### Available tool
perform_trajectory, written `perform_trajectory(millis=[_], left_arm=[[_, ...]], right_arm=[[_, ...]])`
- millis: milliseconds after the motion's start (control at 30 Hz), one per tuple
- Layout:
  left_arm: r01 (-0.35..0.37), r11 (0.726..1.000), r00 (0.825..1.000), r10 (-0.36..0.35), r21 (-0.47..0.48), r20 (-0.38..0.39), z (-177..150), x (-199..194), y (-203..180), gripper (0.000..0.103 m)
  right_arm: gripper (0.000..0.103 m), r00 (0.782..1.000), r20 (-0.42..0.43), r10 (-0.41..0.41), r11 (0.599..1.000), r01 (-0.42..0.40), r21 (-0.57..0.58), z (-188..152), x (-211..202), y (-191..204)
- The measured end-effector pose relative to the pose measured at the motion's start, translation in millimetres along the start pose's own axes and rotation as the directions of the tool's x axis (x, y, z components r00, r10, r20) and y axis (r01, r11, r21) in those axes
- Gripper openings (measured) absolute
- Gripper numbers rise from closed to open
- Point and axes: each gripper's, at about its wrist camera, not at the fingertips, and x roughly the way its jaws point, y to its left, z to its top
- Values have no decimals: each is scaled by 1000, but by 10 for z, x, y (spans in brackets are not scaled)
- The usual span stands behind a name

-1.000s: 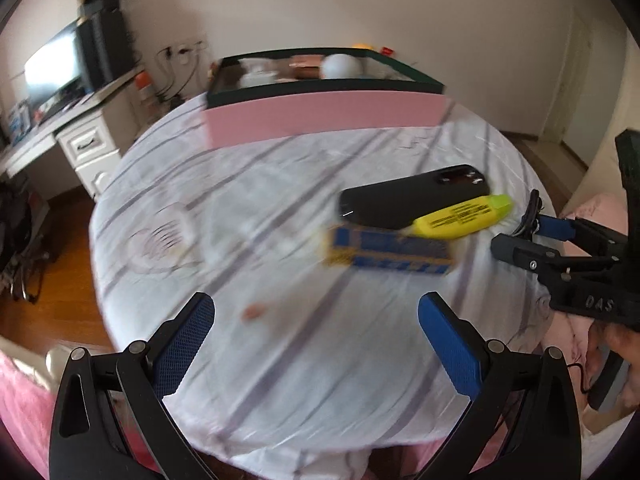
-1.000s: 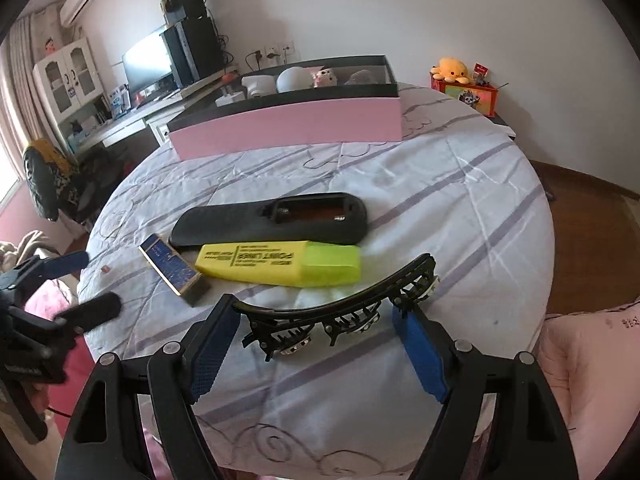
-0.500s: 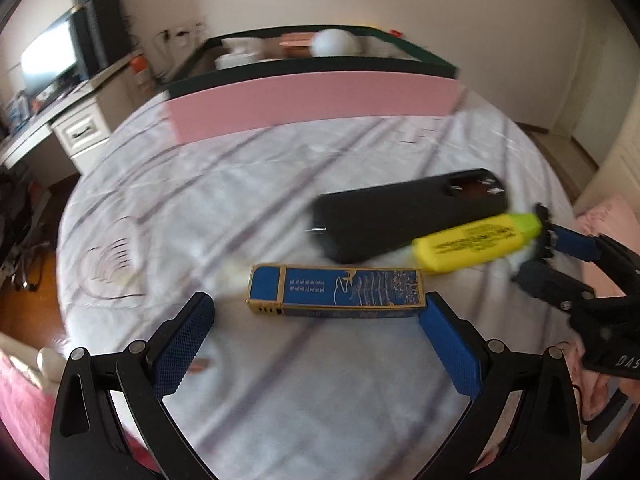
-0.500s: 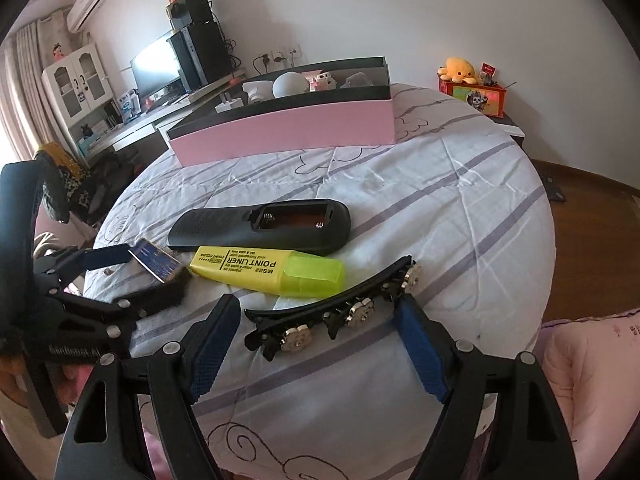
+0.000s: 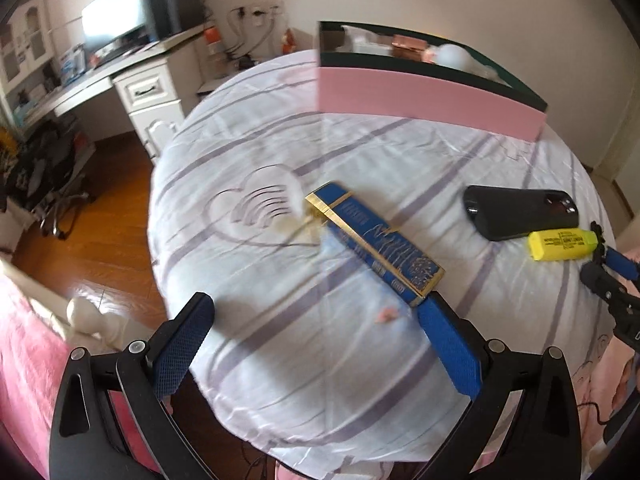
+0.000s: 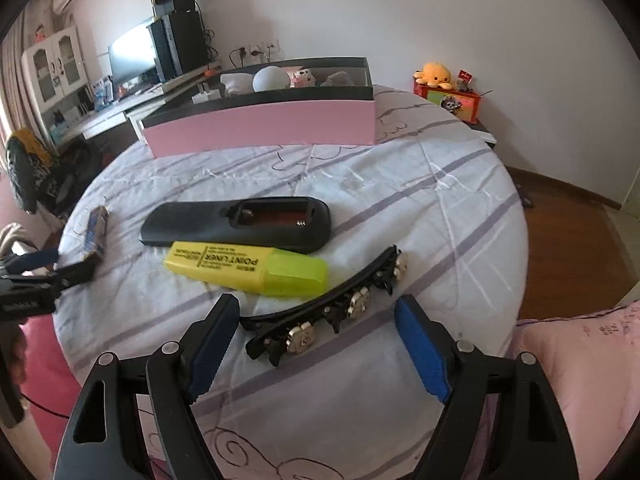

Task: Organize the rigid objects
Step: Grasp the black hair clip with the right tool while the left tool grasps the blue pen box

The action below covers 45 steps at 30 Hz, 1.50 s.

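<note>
A round table with a striped cloth (image 6: 440,208) bears a blue and gold box (image 5: 372,240), a black remote (image 6: 240,224) lying back up with its battery bay open, a yellow highlighter (image 6: 248,266) and a black hair clip (image 6: 332,308) with metal studs. My left gripper (image 5: 316,340) is open; the box's near end rests against its right fingertip (image 5: 428,312). My right gripper (image 6: 316,340) is open too. The clip lies on the cloth between its fingers, and the pads are not pressing on it. A long pink box (image 6: 260,132) at the far edge holds several objects.
The right gripper (image 5: 612,276) shows at the right edge of the left wrist view, and the left gripper (image 6: 36,272) at the left edge of the right wrist view. A desk with a monitor (image 5: 112,20) stands beyond the table. Wooden floor (image 5: 80,240) and pink bedding (image 6: 580,360) surround it.
The left gripper swung left and rolled. The blue box, which lay crosswise between its fingertips, has slid left and now lies slanted against the right fingertip. The right gripper and the clip kept still.
</note>
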Motion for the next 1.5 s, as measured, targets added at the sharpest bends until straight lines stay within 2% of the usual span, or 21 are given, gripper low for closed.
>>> perform_trajectory(millis=[133, 167, 300, 400, 500, 600, 667, 767, 833, 900, 933, 1000, 1200, 1267, 1300, 1333, 1500], left_arm=[[4, 1000, 1000, -3, -30, 11, -29, -52, -7, 103], [28, 999, 1000, -28, -17, 15, -23, -47, -59, 103], [40, 998, 998, -42, 40, 39, 74, 5, -276, 103], [15, 1000, 1000, -16, 21, 20, 170, 122, -290, 103], [-3, 1000, 999, 4, -8, 32, 200, 162, -203, 103], [12, 1000, 999, -12, -3, 43, 176, 143, -119, 102], [22, 1000, 998, -23, 16, 58, 137, 121, -64, 99], [22, 998, 997, -27, 60, 74, 98, 77, -56, 86], [32, 997, 996, -38, 74, 80, 81, 36, -36, 71], [32, 995, 995, -40, 91, 87, 76, 12, -13, 60], [35, 995, 995, -43, 94, 89, 85, 16, -10, 53], [42, 994, 995, -51, 102, 90, 92, 10, 8, 50], [46, 997, 993, -53, 67, 102, 117, 46, 32, 52], [43, 996, 993, -51, 74, 106, 117, 46, 20, 48], [40, 995, 992, -50, 87, 115, 106, 37, 5, 40], [41, 995, 992, -52, 95, 118, 97, 36, -6, 38], [67, 995, 989, -76, 79, 128, 103, 66, 42, 39]], right_arm=[[82, 997, 8, -79, 997, 79, 9, -21, -61, -81], [82, 997, 6, -78, 997, 78, 19, -26, -61, -109], [81, 998, 10, -58, 997, 58, 48, -36, -48, -220], [81, 998, 16, -63, 996, 62, 62, -20, -58, -248], [82, 993, 15, -117, 989, 115, 89, 9, -59, -245], [83, 996, 28, -81, 990, 77, 118, 27, -58, -233], [83, 996, 35, -80, 990, 75, 119, 51, -24, -208], [80, 996, 31, -81, 992, 78, 100, 67, 44, -233], [59, 994, 27, -101, 991, 99, 93, 75, 39, -286], [44, 994, 30, -106, 989, 103, 103, 80, 10, -368], [38, 995, 26, -99, 990, 96, 108, 85, 5, -401], [33, 995, 23, -93, 990, 90, 113, 101, -7, -456], [33, 993, 21, -116, 988, 113, 103, 160, 73, -459], [32, 993, 18, -118, 989, 116, 92, 169, 95, -449], [32, 993, 18, -115, 990, 113, 87, 170, 97, -450], [31, 994, 18, -111, 991, 110, 82, 161, 90, -454], [31, 996, 24, -88, 992, 85, 95, 149, 98, -503]])
